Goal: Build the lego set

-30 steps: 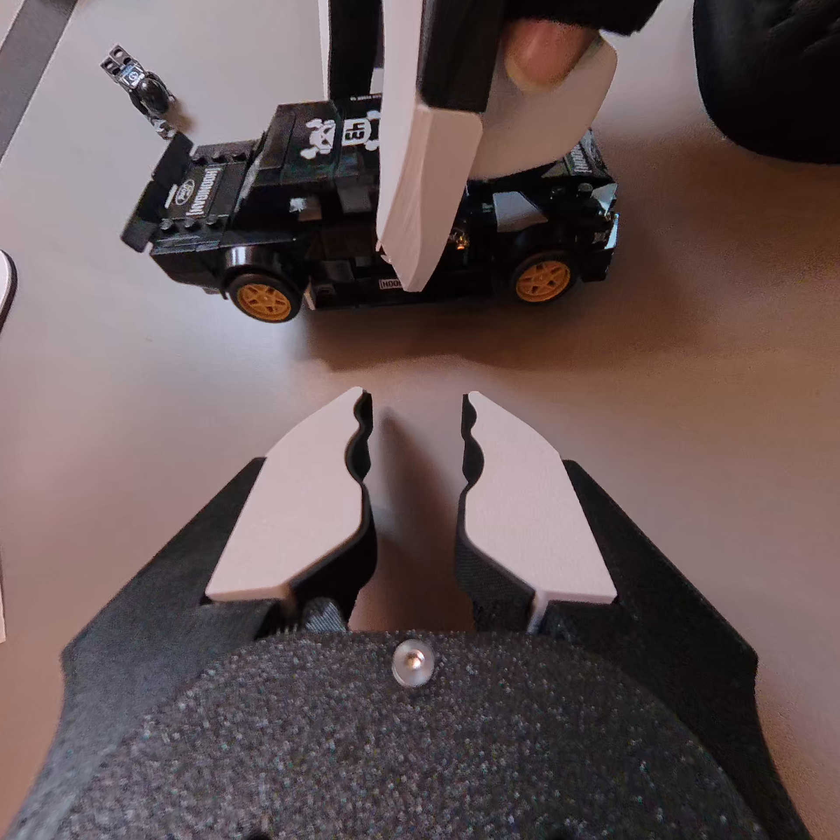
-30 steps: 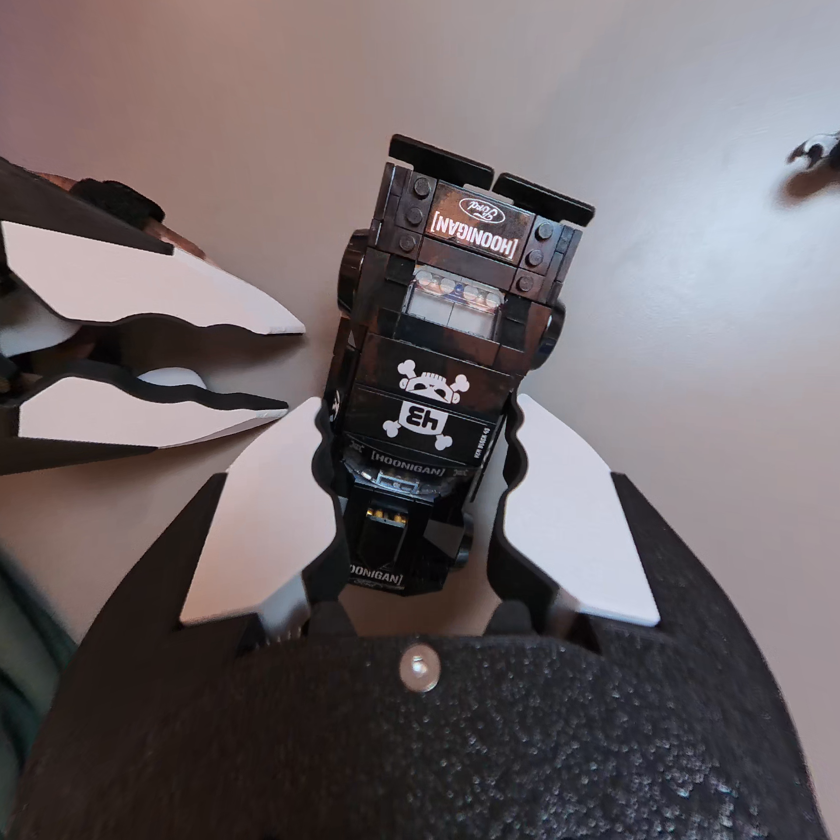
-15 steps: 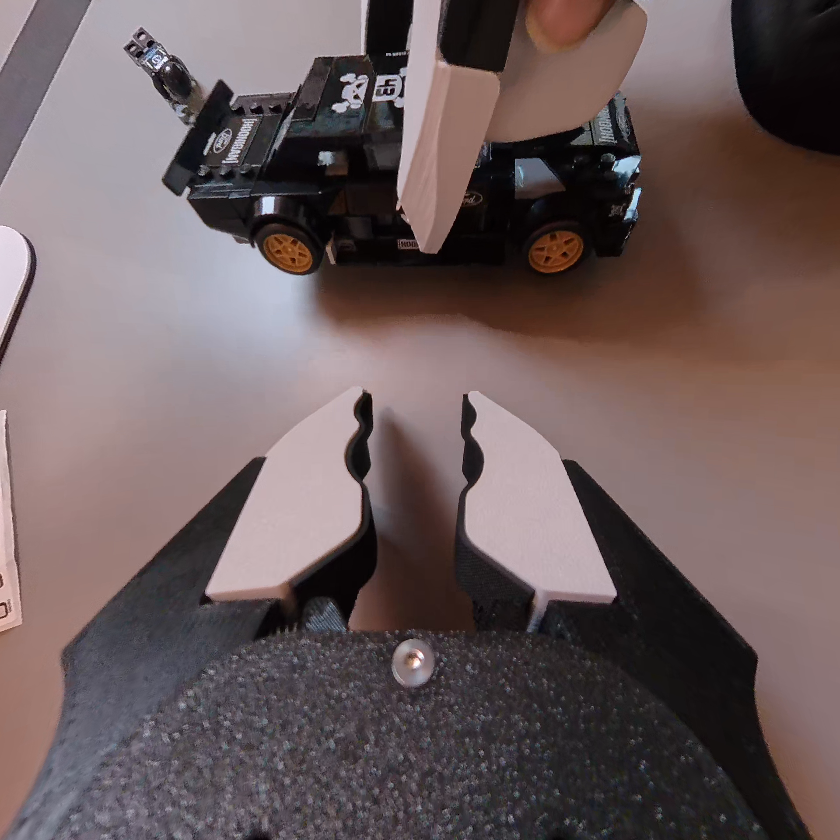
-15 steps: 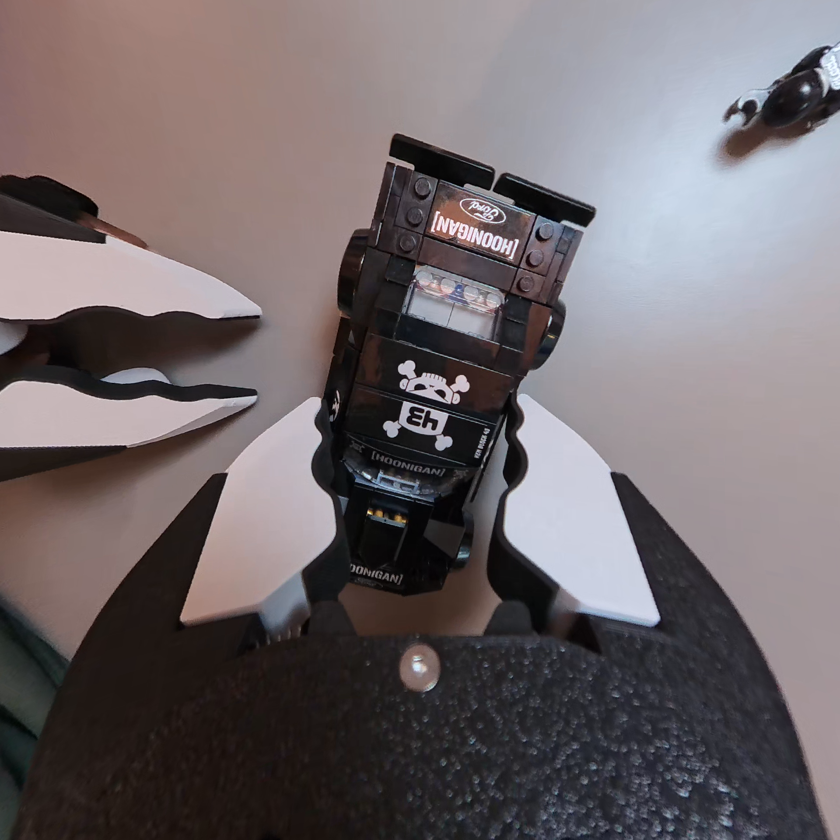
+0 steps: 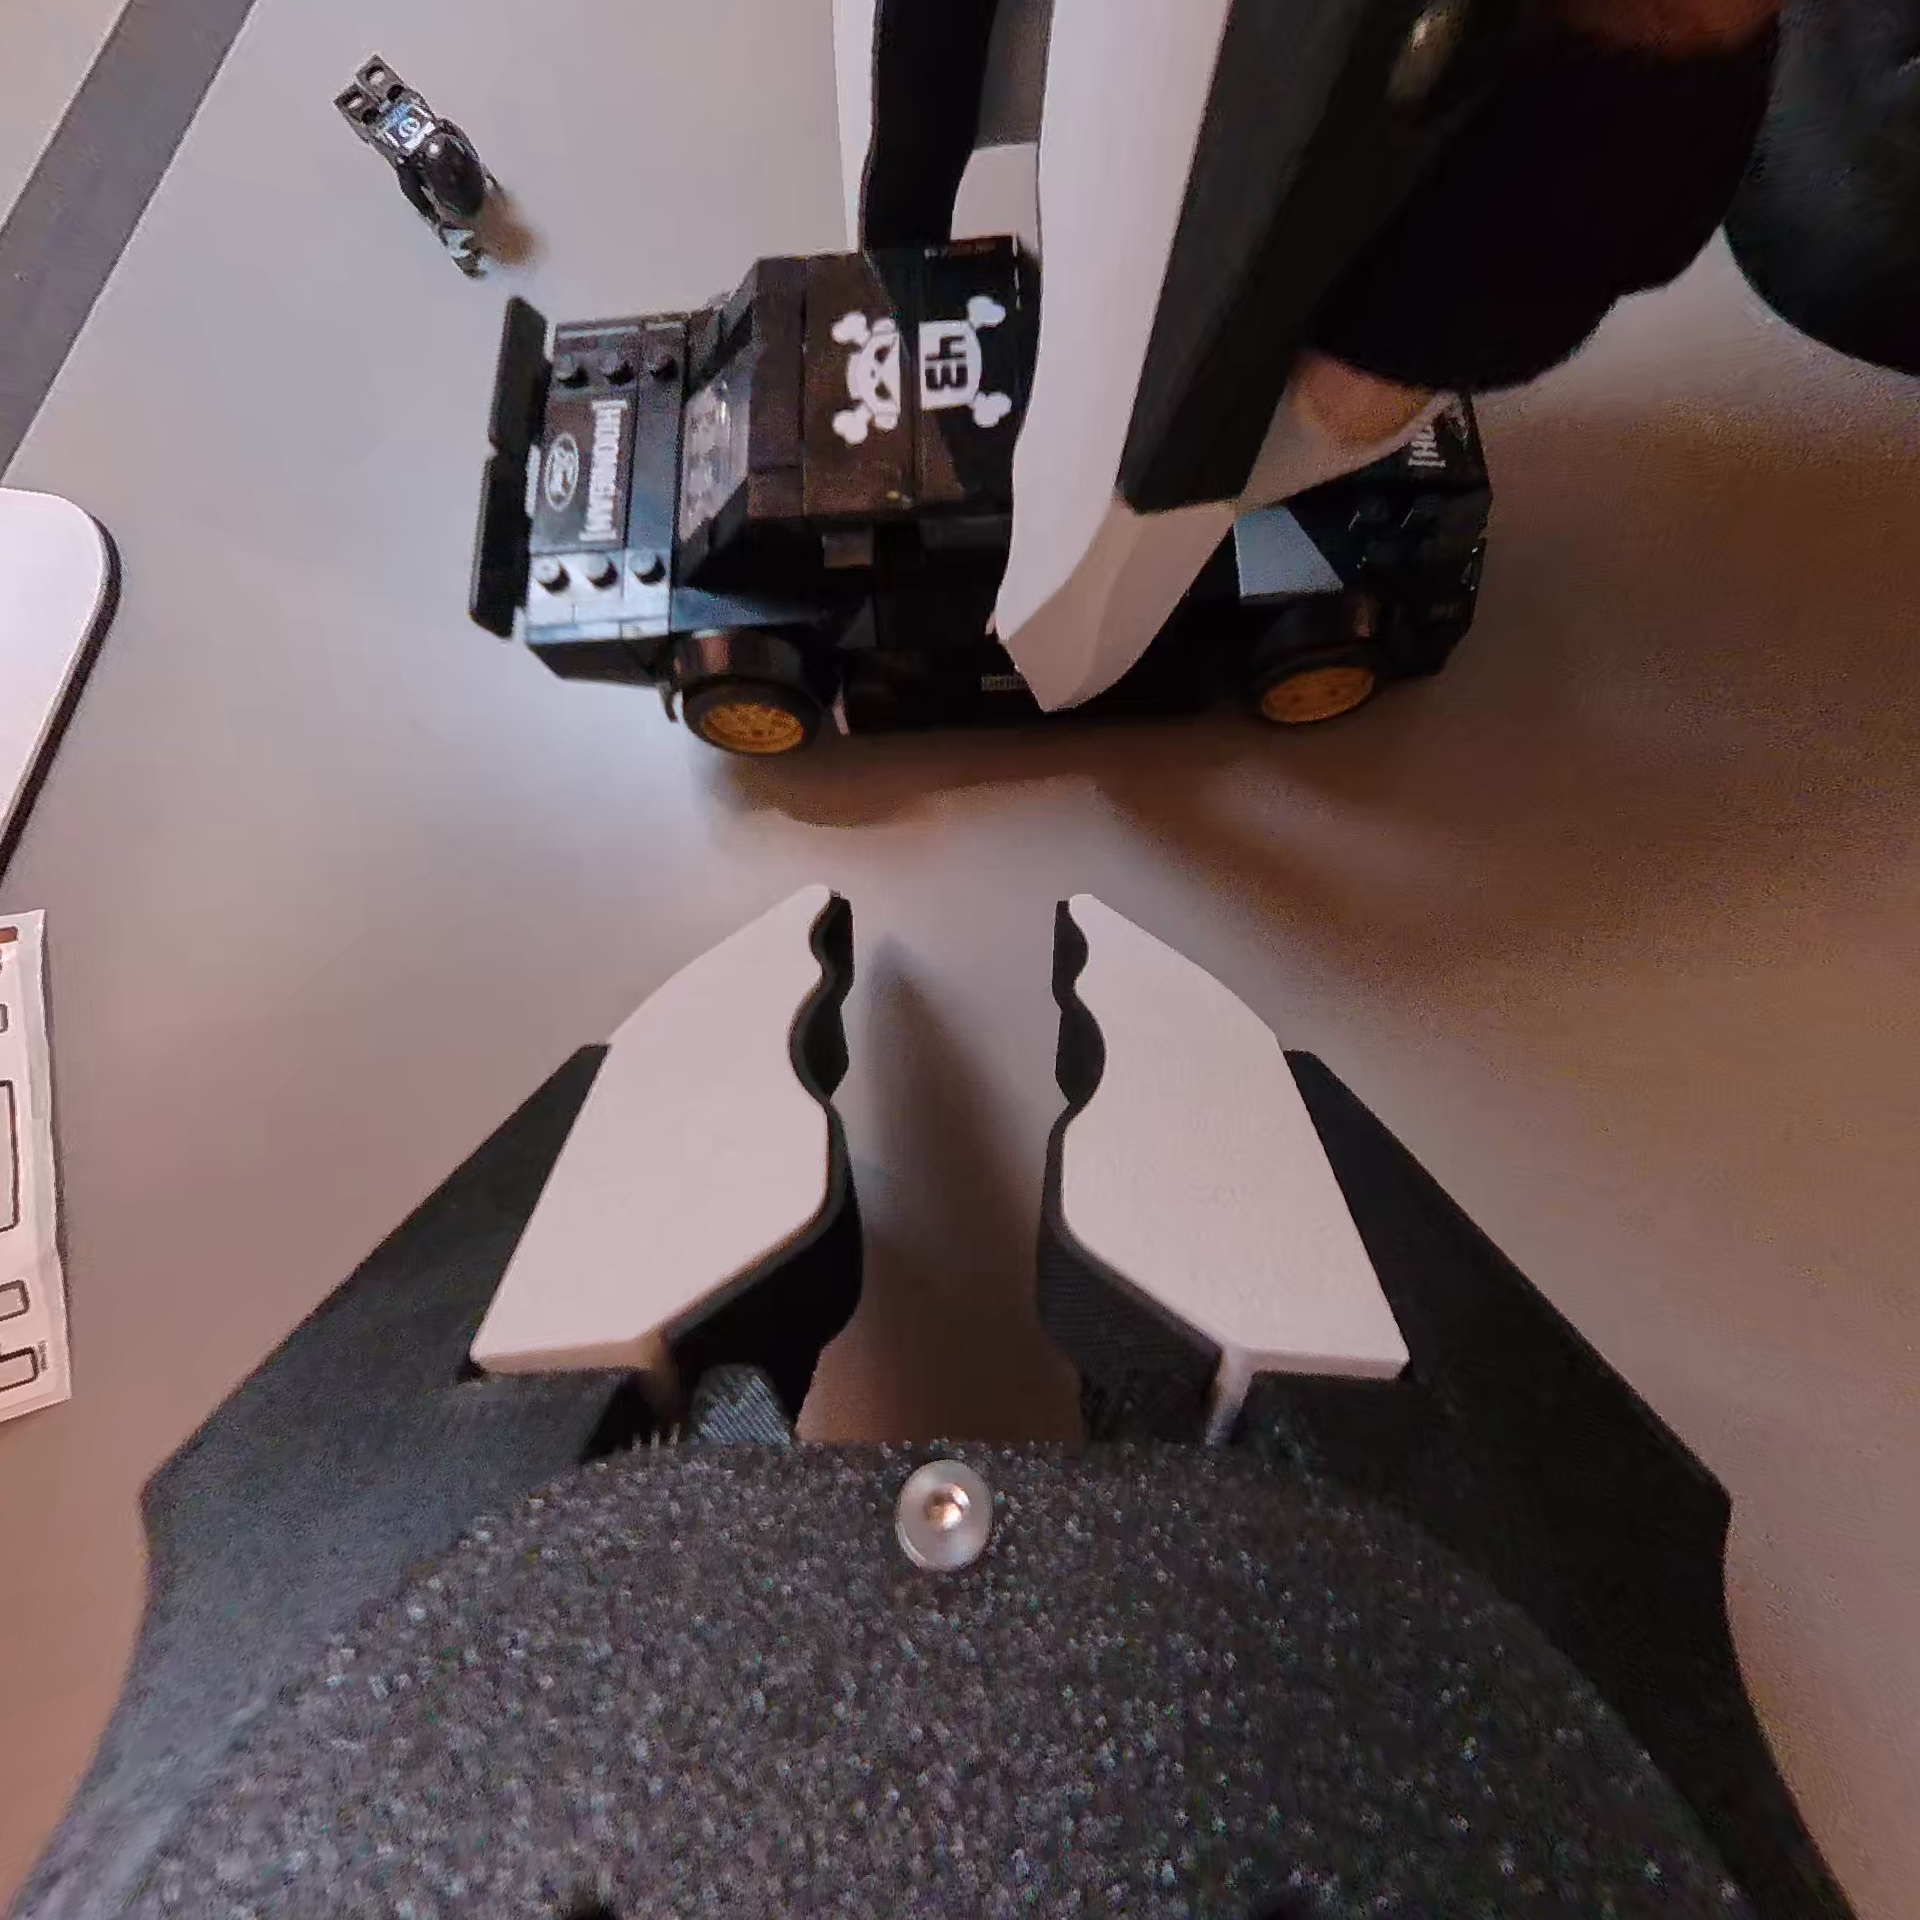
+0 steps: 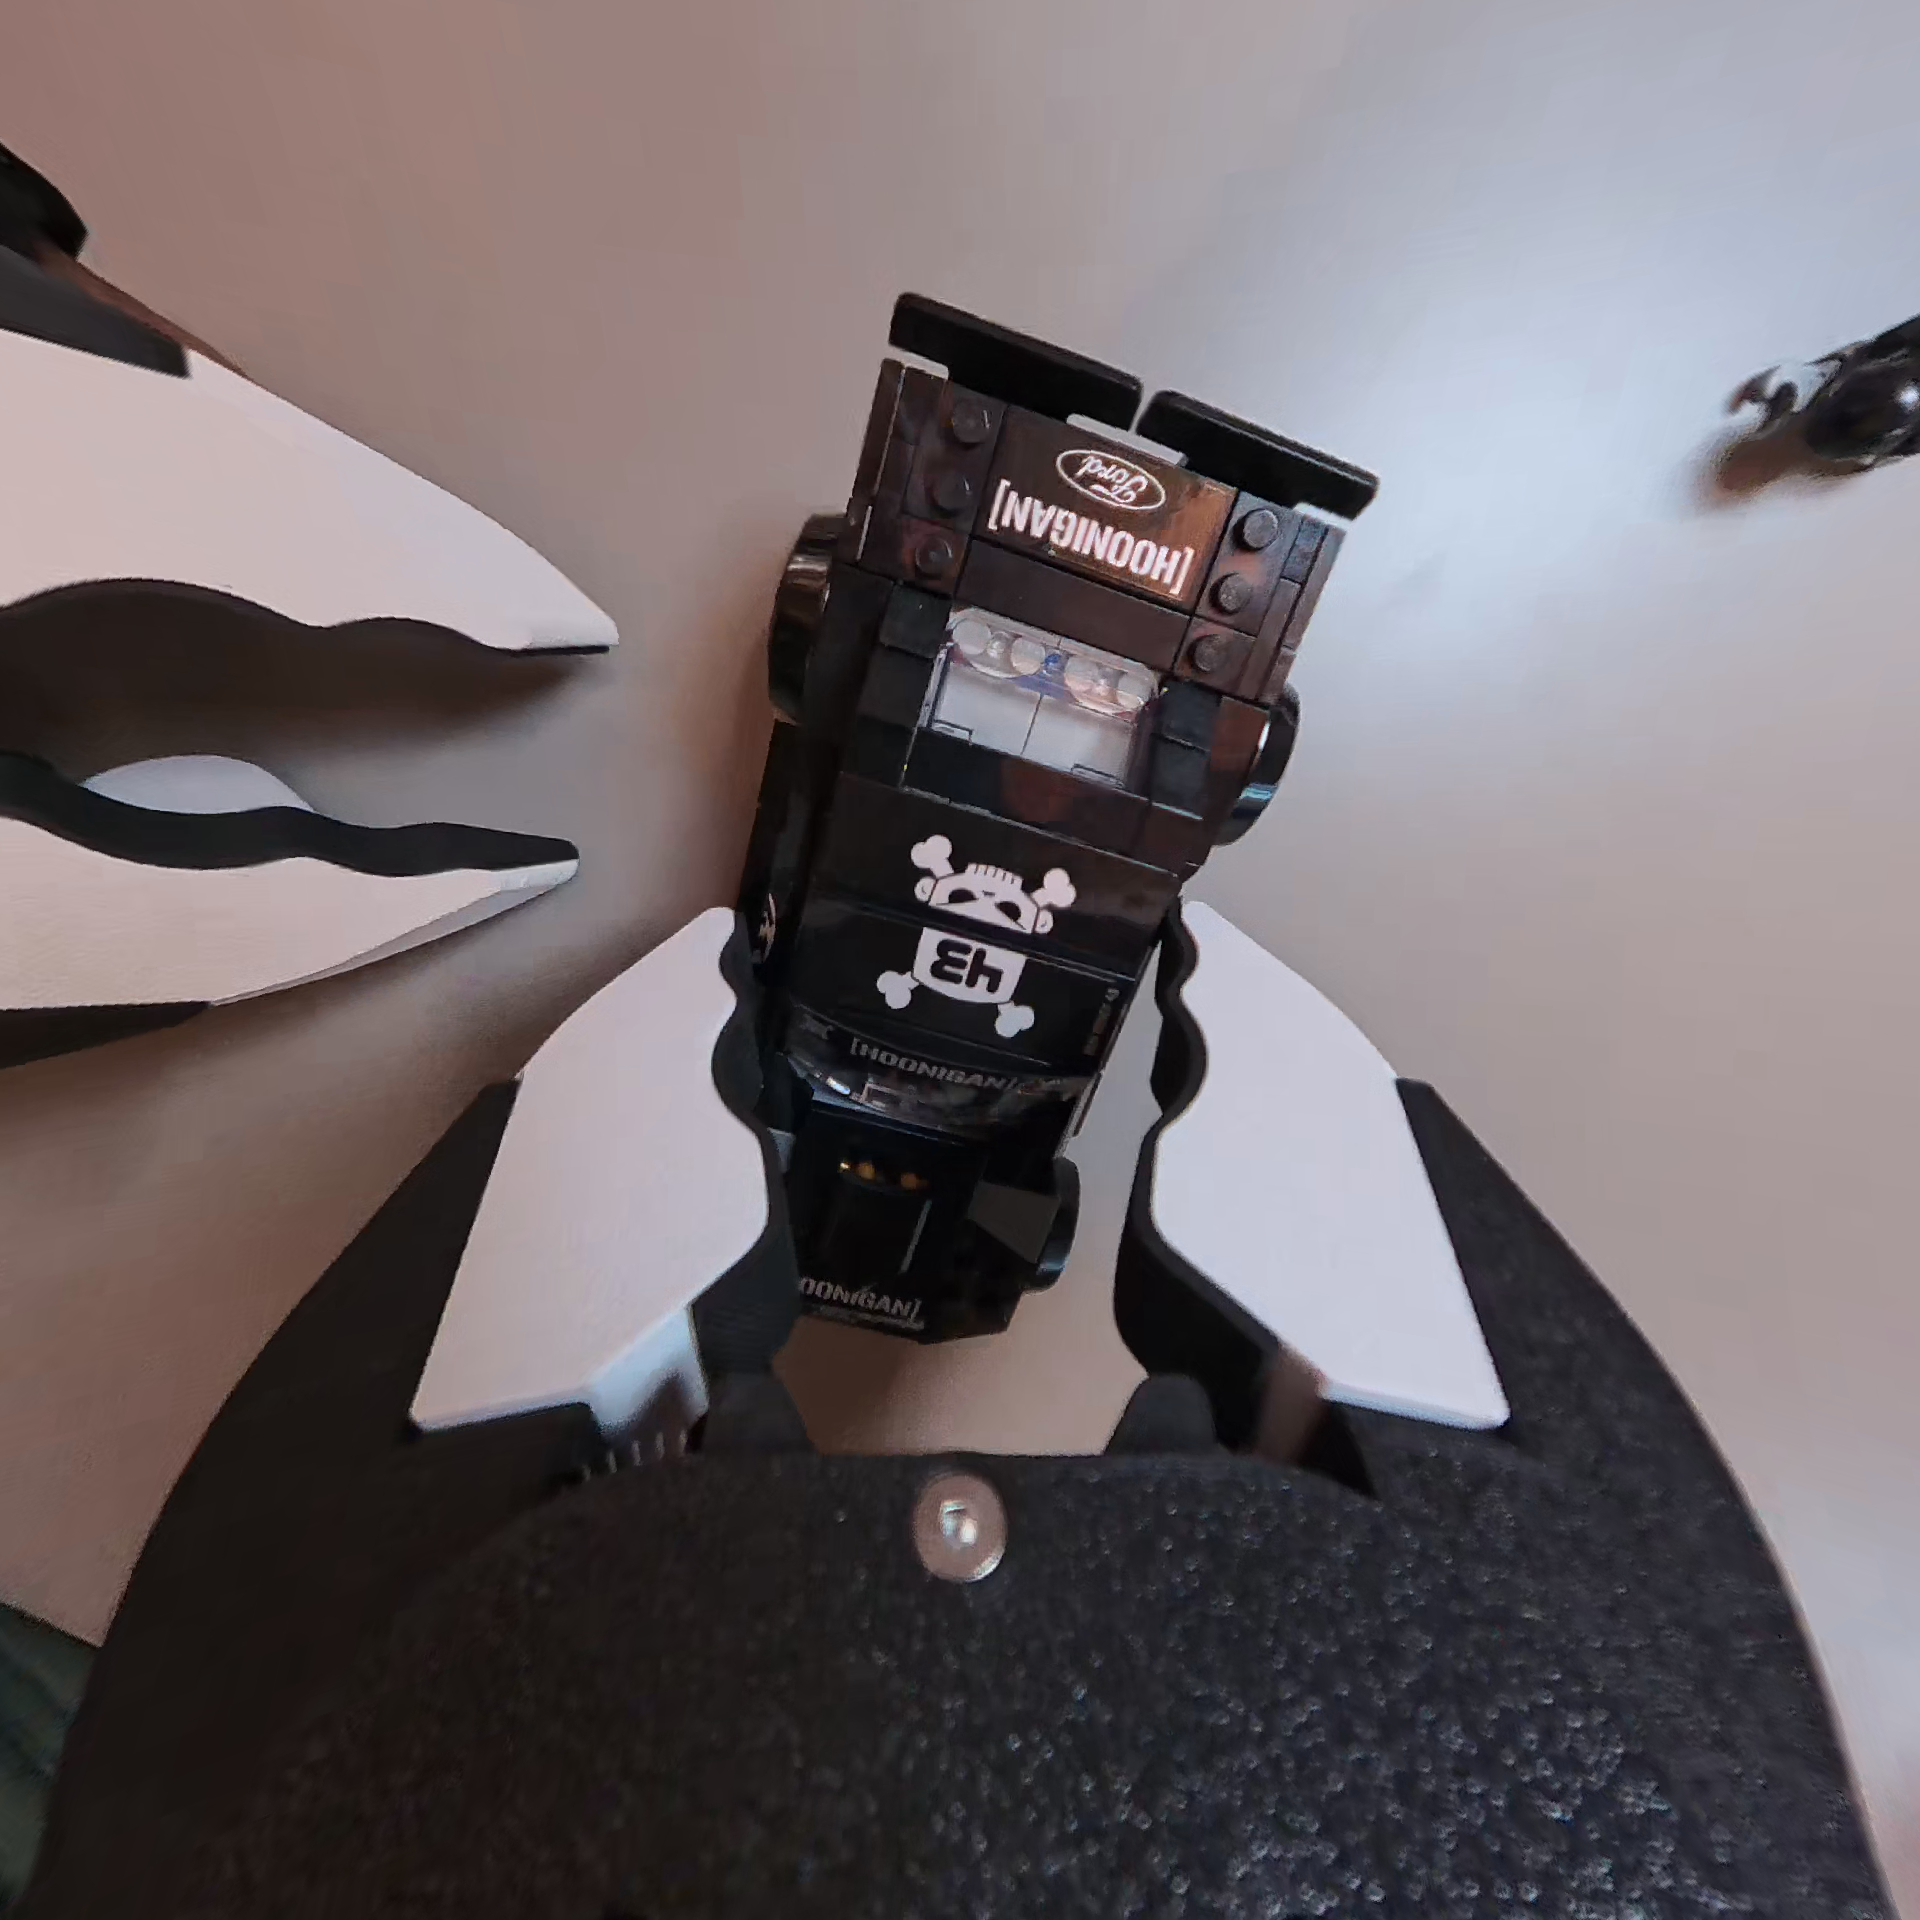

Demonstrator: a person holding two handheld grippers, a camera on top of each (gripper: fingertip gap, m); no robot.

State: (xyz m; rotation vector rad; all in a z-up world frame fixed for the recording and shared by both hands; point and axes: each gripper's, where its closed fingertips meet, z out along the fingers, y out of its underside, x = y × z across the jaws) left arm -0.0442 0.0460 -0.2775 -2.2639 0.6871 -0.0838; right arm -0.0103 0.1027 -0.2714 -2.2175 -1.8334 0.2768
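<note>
Right claw [image 6: 951, 1049] is clamped on the black lego car [image 6: 1039, 831], one finger on each flank around the cabin and windscreen end. From its own camera the car's long axis runs straight out away from the claw, nose tucked down near the palm and the rear wing at the far end, leaning a touch to the right. In the left wrist view the same right claw [image 5: 1049, 582] comes down from above over the car [image 5: 831, 520], which sits broadside there, wing to the left, nose to the right, yellow-hubbed wheels down at the tabletop [image 5: 1455, 987]. Whether the wheels actually touch I can't quite tell.

Left claw [image 5: 945, 914] is parted with nothing in it, hovering low over bare tabletop just short of the car's near side. So the car lies dead ahead of it, long axis crosswise to its fingers.

Further out, a small black loose piece [image 5: 431, 166] lies beyond the wing end, well apart from both claws. Looks like a little figure or sub-assembly, too small to call. If that's the next bit to go on, my guess is the free left claw fetches it, since the right is busy steadying the car. White sheet [image 5: 26, 1164] at the far left edge.
</note>
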